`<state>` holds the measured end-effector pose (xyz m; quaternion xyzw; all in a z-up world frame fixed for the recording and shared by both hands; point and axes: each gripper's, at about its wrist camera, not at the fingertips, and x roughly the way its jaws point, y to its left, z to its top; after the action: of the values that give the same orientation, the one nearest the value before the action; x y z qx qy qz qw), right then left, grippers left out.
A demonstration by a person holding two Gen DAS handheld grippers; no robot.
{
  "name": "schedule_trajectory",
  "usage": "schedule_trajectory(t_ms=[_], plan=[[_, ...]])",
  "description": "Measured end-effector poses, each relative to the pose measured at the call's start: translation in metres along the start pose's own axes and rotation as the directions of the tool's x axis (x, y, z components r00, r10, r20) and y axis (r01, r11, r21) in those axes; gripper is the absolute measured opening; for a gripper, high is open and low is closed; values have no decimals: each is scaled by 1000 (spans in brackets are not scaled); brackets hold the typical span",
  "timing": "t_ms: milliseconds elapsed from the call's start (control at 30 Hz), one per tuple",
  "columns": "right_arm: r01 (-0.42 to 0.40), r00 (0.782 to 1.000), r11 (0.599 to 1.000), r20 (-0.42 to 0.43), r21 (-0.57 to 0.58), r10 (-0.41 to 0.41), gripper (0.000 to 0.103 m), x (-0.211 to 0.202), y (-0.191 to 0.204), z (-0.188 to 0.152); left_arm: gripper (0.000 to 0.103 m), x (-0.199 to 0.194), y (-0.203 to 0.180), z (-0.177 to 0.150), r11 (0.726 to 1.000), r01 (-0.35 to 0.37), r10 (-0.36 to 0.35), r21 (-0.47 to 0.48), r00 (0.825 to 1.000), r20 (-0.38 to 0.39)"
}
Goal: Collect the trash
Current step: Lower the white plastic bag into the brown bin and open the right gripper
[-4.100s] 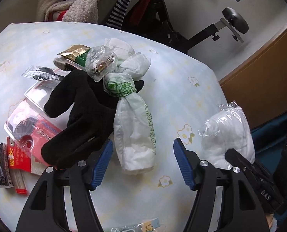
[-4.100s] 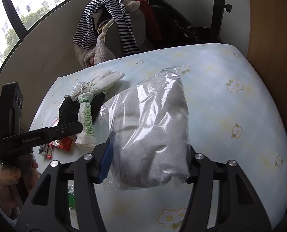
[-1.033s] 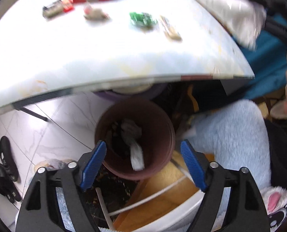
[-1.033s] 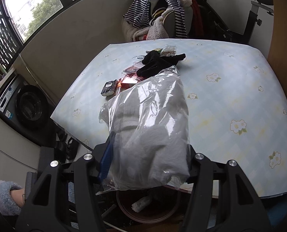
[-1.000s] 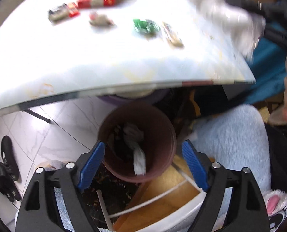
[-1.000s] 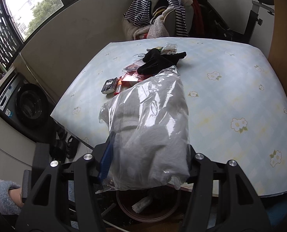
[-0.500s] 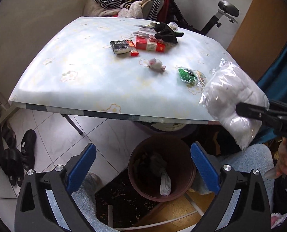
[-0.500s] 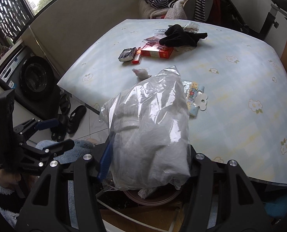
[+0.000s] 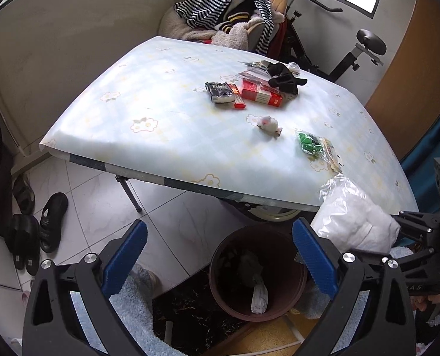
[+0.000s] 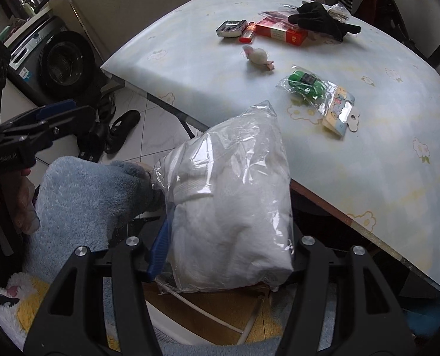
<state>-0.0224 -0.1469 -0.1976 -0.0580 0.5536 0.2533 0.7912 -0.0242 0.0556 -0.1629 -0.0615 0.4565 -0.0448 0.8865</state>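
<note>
Between my right gripper's (image 10: 228, 255) fingers sits the clear plastic bag of white cloth (image 10: 231, 207) — pinched, beside the floral table's (image 9: 166, 136) edge, near the brown round bin (image 9: 257, 273); my left gripper (image 9: 220, 255) is spread, empty.

Worktop with a pale blue flowered cover, above a tiled floor

The worktop (image 9: 166, 109) fills the middle of the left wrist view. Toward its upper right lie a black glove (image 9: 283, 77) on a red box (image 9: 263, 96), a red lighter (image 9: 237, 97) and a dark packet (image 9: 219, 91) just beside them. Lower right sit a small white wad (image 9: 268, 124), a green item in clear wrap (image 9: 309, 144) and a pastel card (image 9: 332, 155). On the floor (image 9: 172, 225), a brown bin (image 9: 257, 270) at lower centre, dark shoes (image 9: 34, 231) at lower left.
</note>
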Motion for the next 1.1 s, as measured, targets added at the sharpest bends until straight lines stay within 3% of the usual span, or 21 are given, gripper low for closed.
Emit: schedule_trajectory(t_ms=[467, 600, 800, 1100], plan=[[-49, 983, 999, -176, -6, 47, 62, 47, 7, -16, 96, -1, 2, 1, 1000, -8, 8, -27, 1000, 27], [-25, 974, 1000, -225, 19, 28, 64, 62, 1, -21, 96, 0, 4, -1, 999, -19, 20, -33, 999, 30], [-12, 984, 999, -177, 53, 22, 83, 62, -6, -16, 96, 5, 8, -3, 998, -37, 38, -50, 999, 20], [44, 997, 998, -65, 43, -41, 87, 35, -15, 0, 96, 5, 10, -3, 996, -72, 75, -60, 996, 43]])
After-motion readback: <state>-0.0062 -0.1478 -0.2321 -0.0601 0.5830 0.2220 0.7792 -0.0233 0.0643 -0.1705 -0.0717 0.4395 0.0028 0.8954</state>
